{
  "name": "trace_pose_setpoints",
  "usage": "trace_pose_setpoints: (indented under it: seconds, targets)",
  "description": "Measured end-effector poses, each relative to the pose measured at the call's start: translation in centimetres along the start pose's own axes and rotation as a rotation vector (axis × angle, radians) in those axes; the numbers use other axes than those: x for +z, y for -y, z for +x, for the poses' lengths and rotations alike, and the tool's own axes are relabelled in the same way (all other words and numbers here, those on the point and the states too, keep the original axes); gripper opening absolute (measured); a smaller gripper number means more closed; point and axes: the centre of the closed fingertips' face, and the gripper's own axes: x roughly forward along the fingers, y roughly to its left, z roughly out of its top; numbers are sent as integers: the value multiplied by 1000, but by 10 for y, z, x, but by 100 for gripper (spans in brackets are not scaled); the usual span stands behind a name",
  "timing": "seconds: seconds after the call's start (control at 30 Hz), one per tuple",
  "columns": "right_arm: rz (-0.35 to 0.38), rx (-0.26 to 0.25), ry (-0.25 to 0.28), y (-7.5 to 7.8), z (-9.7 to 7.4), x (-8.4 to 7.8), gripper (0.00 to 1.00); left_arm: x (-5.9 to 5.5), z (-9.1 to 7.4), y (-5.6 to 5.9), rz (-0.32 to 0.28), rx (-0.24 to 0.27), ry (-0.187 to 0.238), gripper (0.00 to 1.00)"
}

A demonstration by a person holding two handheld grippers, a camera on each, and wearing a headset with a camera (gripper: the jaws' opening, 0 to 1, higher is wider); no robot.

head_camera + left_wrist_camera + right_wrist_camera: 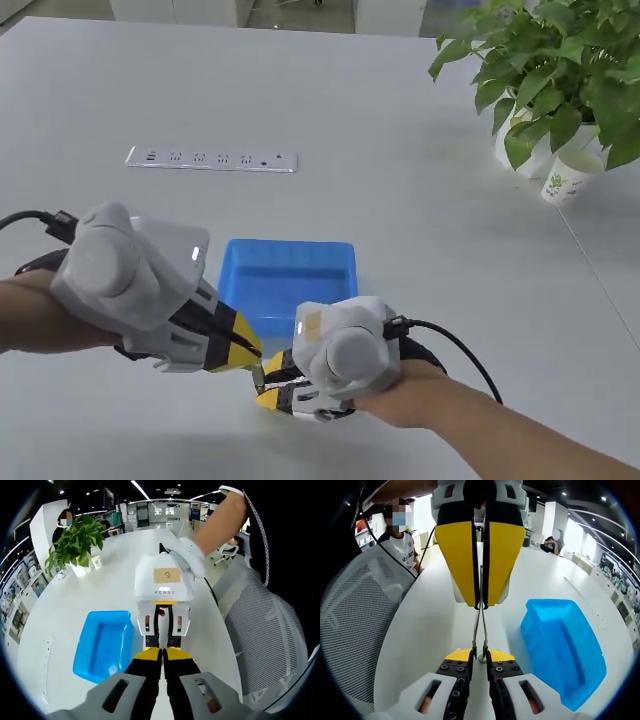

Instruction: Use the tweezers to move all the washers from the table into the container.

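I look down on a broad white table (420,200). A white power strip (211,160) lies flat toward its far side, and a leafy potted plant (560,70) stands in a white pot at the far right. Close beside the table I see a grey mesh chair (265,630). Strip lights (142,489) and small spotlights shine from a dark ceiling, and bright windows (577,535) line one wall.

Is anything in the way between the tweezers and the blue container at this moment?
Nothing visible does. The left gripper holds the tweezers right beside the blue container, with a strip of bare table between them.
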Motion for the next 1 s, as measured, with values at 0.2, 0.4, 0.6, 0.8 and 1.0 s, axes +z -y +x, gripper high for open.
trace_pose_setpoints:
  seconds: [0.2,0.4,0.6,0.8,1.0]
  targets:
    - [5,2,1,0,0,0,12,0,1,-1,-5,0,3,5]
    - [-1,7,-1,0,0,1,12,1,1,-2,-12,3,9,5]
    - [3,8,0,-1,0,1,11,0,1,-3,-14,2,9,5]
    - [-5,8,-6,-1,-1,1,11,0,0,-2,-13,1,7,5]
    - [-9,10,-10,-1,0,0,11,-1,0,-1,-9,1,2,5]
